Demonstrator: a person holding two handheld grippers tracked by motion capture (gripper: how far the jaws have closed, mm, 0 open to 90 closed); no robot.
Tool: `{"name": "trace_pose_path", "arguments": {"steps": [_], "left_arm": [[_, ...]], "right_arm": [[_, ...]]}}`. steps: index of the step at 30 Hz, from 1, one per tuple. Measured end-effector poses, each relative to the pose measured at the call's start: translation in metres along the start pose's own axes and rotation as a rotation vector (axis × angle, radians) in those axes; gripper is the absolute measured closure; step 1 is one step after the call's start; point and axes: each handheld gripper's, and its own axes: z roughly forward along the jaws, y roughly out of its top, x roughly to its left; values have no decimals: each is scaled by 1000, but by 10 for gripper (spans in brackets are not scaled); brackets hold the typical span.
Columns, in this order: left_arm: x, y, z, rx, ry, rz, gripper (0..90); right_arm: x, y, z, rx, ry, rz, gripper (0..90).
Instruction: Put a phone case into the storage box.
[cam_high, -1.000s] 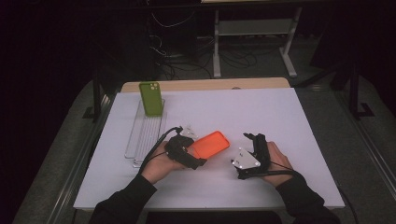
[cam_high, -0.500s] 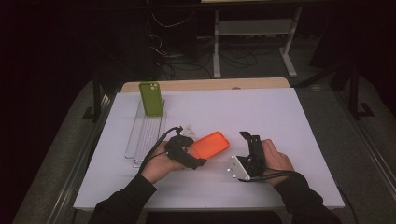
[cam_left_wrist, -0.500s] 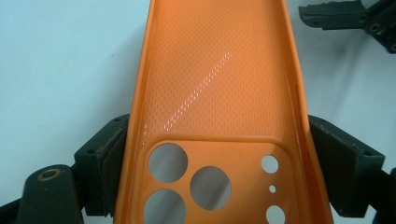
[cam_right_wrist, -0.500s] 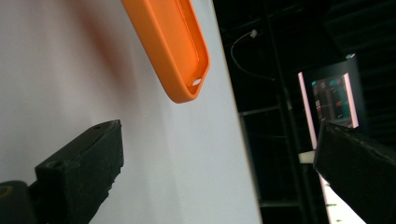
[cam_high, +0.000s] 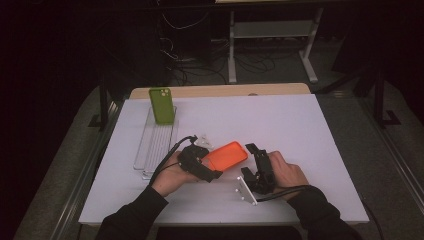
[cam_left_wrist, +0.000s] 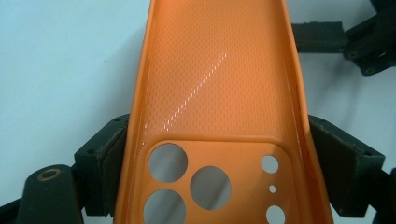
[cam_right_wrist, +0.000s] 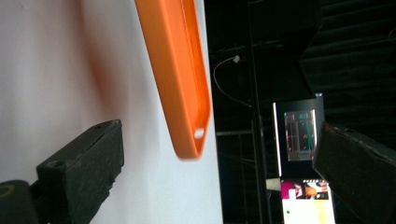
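An orange phone case (cam_high: 226, 155) hangs just above the white table (cam_high: 300, 125), inside face up, camera holes at the near end. My left gripper (cam_high: 206, 161) is shut on that end; in the left gripper view its pads (cam_left_wrist: 111, 161) press both long sides of the orange case (cam_left_wrist: 215, 84). My right gripper (cam_high: 254, 153) lies rolled on its side just right of the case, open. In the right gripper view the orange case's far end (cam_right_wrist: 184, 93) hangs ahead between the wide-apart jaws of the right gripper (cam_right_wrist: 219, 172), touching neither. The right gripper's jaws (cam_left_wrist: 355, 42) show beyond the case.
A green phone case (cam_high: 161, 105) stands upright at the far end of a clear plastic rack (cam_high: 155, 145) at the table's left. A small clear piece (cam_high: 202, 140) lies just behind my left hand. Cables trail from both grippers toward the near edge.
My right gripper has shifted left toward the orange case's free end and rolled further onto its side, its grey plate swinging toward the near edge. The left gripper and the case stayed in place.
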Motion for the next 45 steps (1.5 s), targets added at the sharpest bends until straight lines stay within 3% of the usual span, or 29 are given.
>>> {"name": "trace_pose_path", "arguments": {"steps": [4, 8, 12, 18, 22, 26, 27, 29, 32, 34, 35, 38, 39, 42, 45], "left_arm": [[0, 1, -1, -1, 0, 10, 159], [0, 1, -1, 8, 4, 32, 159], [0, 1, -2, 6, 3, 33, 159], [-1, 1, -3, 5, 5, 44, 159], [-2, 2, -2, -7, 3, 31, 159], [0, 2, -3, -1, 7, 43, 159], [-2, 1, -2, -22, 4, 17, 159], [-1, 1, -3, -20, 2, 20, 159], [-2, 1, -2, -32, 3, 6, 159], [-2, 1, -3, -33, 3, 8, 159], [0, 2, -5, -6, 5, 41, 159], [0, 2, -4, -17, 7, 35, 158], [-2, 1, -3, -38, 6, 10, 157], [-1, 1, -4, -24, 15, 39, 155], [-3, -2, -4, -64, 27, 48, 141]], "right_arm": [[2, 6, 2, -17, -27, -15, 59], [2, 11, 2, -20, -16, -64, 117], [6, 16, 4, -39, -55, -57, 160], [8, 22, 5, -45, -68, -87, 311], [12, 25, 6, -52, -52, -112, 398], [16, 26, 8, -52, -47, -127, 521], [16, 26, 7, -52, -49, -131, 551], [17, 27, 7, -53, -43, -118, 604], [17, 27, 7, -50, -27, -139, 683], [17, 28, 6, -43, -4, -141, 722], [18, 28, 6, -44, -2, -143, 746], [17, 28, 6, -43, 3, -151, 771], [18, 28, 6, -41, 6, -154, 775], [19, 28, 7, -34, 11, -154, 780], [19, 28, 6, -32, 15, -145, 783]]}}
